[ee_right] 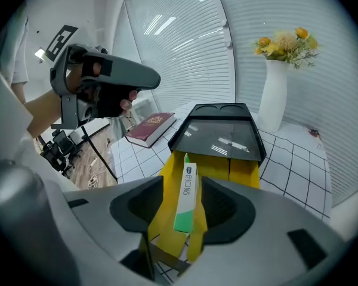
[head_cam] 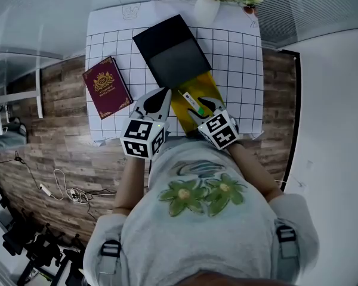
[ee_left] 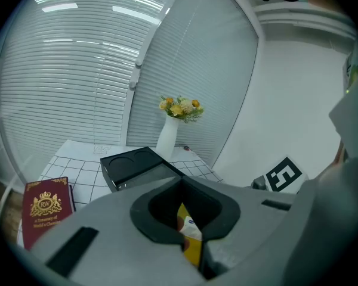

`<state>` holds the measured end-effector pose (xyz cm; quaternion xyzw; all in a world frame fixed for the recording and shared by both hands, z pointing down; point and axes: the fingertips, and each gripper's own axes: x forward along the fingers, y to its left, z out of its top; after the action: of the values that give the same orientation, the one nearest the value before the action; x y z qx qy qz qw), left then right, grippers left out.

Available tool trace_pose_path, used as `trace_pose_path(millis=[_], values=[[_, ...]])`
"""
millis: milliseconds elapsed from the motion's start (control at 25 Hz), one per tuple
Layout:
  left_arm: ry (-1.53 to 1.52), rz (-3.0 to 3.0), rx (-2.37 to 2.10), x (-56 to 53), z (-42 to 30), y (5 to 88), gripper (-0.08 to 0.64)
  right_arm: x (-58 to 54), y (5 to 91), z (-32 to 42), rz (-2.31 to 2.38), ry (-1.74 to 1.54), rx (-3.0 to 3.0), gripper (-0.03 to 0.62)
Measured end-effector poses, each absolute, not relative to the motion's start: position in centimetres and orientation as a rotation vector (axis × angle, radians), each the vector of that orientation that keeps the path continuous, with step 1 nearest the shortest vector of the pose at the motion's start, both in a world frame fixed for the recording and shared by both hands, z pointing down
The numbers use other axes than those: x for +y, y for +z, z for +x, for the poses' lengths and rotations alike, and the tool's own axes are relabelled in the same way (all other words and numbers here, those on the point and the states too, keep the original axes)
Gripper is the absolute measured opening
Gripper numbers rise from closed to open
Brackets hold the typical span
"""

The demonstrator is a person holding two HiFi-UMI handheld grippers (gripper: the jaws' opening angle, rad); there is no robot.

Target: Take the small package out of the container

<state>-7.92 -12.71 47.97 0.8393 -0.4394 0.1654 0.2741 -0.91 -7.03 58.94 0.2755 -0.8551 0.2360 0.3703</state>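
A yellow container lies open on the gridded mat, just below a black tray. The small package, a slim white box with a green end, is lifted above the container. My right gripper is shut on it. In the right gripper view the small package stands between the jaws over the yellow container. My left gripper sits at the container's left edge. In its own view the left gripper is shut on the yellow container.
A dark red book lies on the mat's left side. A white vase of yellow flowers stands at the far edge. The white gridded mat covers a wooden table; cables lie on the floor at left.
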Motion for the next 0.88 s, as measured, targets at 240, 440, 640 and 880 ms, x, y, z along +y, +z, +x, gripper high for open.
trace_pose_path(millis=[240, 440, 640, 880], values=[[0.461, 2.257, -1.163, -12.9, -7.5, 48.5, 0.007, -7.0, 60.2, -0.9, 0.677, 0.608, -2.16, 0.176], [0.463, 2.255, -1.15, -13.1, -7.1, 48.8, 0.008, -7.0, 60.8, -0.9, 0.673, 0.624, -2.136, 0.176], [0.472, 2.258, -1.128, -13.1, -6.5, 49.0, 0.007, -6.9, 61.6, -1.0, 0.665, 0.64, -2.113, 0.176], [0.484, 2.252, -1.117, -13.0, -6.1, 49.4, 0.008, -6.5, 62.6, -1.2, 0.624, 0.64, -2.098, 0.176]])
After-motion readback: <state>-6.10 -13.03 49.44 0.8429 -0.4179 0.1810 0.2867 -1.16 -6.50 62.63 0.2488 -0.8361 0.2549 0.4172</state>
